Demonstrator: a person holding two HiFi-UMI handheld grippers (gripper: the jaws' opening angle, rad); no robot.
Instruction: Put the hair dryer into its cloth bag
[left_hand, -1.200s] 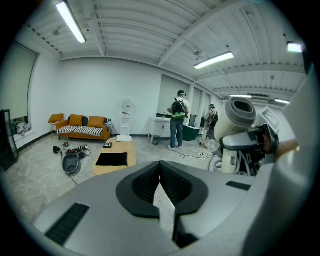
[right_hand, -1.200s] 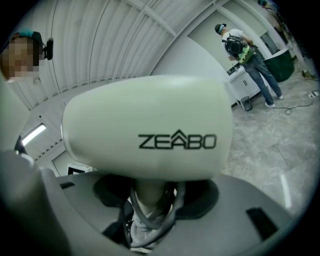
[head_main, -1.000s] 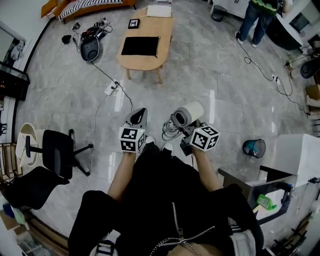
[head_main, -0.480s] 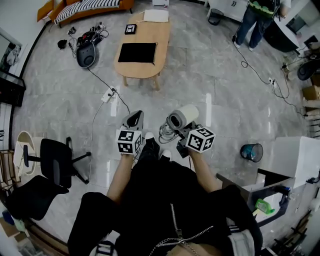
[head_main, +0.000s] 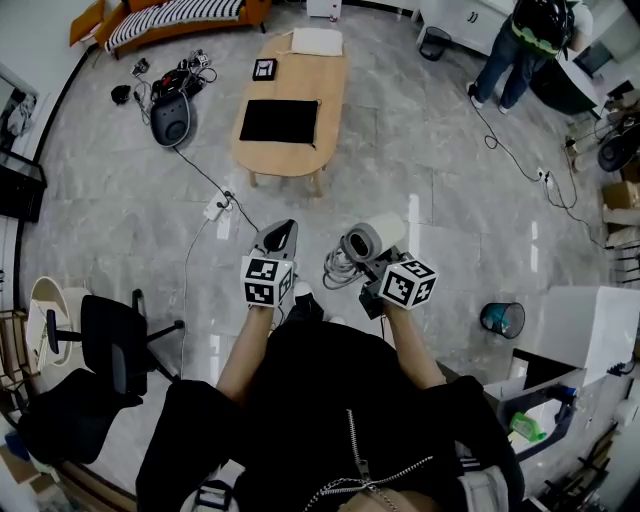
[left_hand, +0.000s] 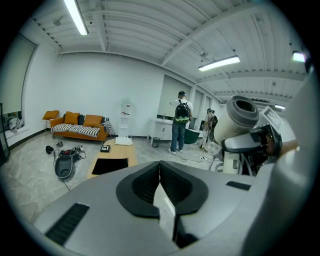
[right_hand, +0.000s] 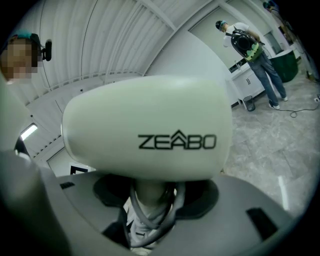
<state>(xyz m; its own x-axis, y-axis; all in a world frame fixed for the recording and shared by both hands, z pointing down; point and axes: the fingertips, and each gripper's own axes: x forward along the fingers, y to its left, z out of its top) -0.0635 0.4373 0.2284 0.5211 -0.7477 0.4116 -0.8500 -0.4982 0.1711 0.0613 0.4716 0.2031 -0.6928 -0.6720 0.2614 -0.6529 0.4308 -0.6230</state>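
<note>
The person wears a black jacket with a silver zip down the front. The left gripper and the right gripper are grey with black pads. Each carries a white cube with black square markers.

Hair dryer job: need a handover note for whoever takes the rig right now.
Grippers: the right gripper is shut on the hair dryer at its handle, with the cord bundled below. The left gripper is shut and empty.
Things: what looks like the black cloth bag lies flat on the wooden table ahead across the floor.
Done: dryer in hand.
Left: reach the table, probably open the bag with the left gripper, slide the dryer in.
</note>
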